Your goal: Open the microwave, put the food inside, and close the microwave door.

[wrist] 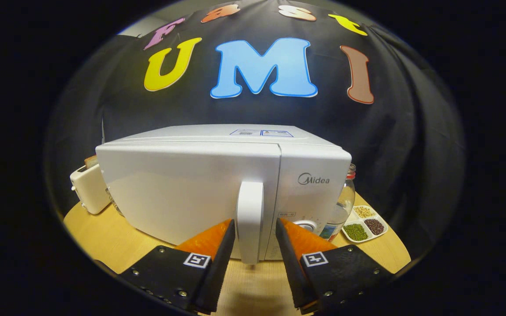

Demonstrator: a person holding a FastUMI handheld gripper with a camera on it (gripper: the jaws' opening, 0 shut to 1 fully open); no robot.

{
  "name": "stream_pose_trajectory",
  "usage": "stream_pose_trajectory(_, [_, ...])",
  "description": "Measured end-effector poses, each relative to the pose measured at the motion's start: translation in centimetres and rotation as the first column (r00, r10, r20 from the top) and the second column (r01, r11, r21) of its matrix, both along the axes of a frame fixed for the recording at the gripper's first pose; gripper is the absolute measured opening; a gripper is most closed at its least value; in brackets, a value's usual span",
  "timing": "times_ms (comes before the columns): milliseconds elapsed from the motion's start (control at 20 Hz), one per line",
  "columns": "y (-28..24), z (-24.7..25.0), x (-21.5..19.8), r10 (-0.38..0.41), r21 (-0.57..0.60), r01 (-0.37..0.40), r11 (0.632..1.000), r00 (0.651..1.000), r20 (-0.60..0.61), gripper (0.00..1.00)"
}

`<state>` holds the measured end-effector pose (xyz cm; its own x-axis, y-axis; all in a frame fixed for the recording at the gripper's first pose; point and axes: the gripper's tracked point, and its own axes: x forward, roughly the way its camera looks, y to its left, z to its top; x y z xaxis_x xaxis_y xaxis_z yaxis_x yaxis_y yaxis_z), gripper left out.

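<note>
In the gripper view, we see a white microwave (218, 184) sitting on a round wooden table (112, 241). Its door (182, 188) is closed. A tall white handle (250, 219) sticks out from the right side of the door.

Our gripper (255, 230) is right up at that handle. The handle stands between the two fingers, one finger on each side. The fingers are spread apart, and we see a thin gap on each side of the handle, so they are not squeezing it. The lower end of the handle hangs down between the fingers.

To the right of the door is the microwave's panel, with a round knob (308, 226) low down, partly hidden behind the right finger.

Left of the microwave, near the back of the table, sits a small cream toaster (88, 188) with a slice of bread (90, 161) poking out of the top.

Right of the microwave stands a clear glass jar (345, 197) with a red lid, partly hidden by the microwave. Just beside it lies a white dish (365, 224) with little sections. We see green, dark and pale beans in them.
</note>
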<state>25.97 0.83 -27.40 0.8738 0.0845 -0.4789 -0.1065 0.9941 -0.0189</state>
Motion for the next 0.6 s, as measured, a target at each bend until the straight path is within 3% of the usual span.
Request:
stream_pose_trajectory(50, [0.0, -0.1, 0.1, -0.004, 0.0, 0.004, 1.0, 1.0, -0.004, 0.61])
stream_pose_trajectory(150, [0.5, 0.1, 0.0, -0.005, 0.017, 0.006, 1.0, 1.0, -0.011, 0.37])
stream_pose_trajectory(200, [0.5, -0.4, 0.4, -0.007, 0.007, 0.007, 1.0, 1.0, -0.01, 0.31])
stream_pose_trajectory(250, [0.5, -0.4, 0.4, -0.006, 0.001, 0.006, 1.0, 1.0, -0.01, 0.3])
stream_pose_trajectory(300, [0.5, -0.3, 0.4, -0.007, -0.008, 0.007, 1.0, 1.0, -0.012, 0.21])
stream_pose_trajectory(350, [0.7, -0.3, 0.4, -0.008, -0.011, 0.008, 1.0, 1.0, -0.01, 0.2])
stream_pose_trajectory(450, [0.6, -0.4, 0.2, 0.02, -0.02, -0.021, 1.0, 1.0, -0.018, 0.07])
stream_pose_trajectory(600, [0.9, -0.4, -1.4, 0.051, -0.035, -0.053, 0.998, 0.998, -0.044, 0.07])
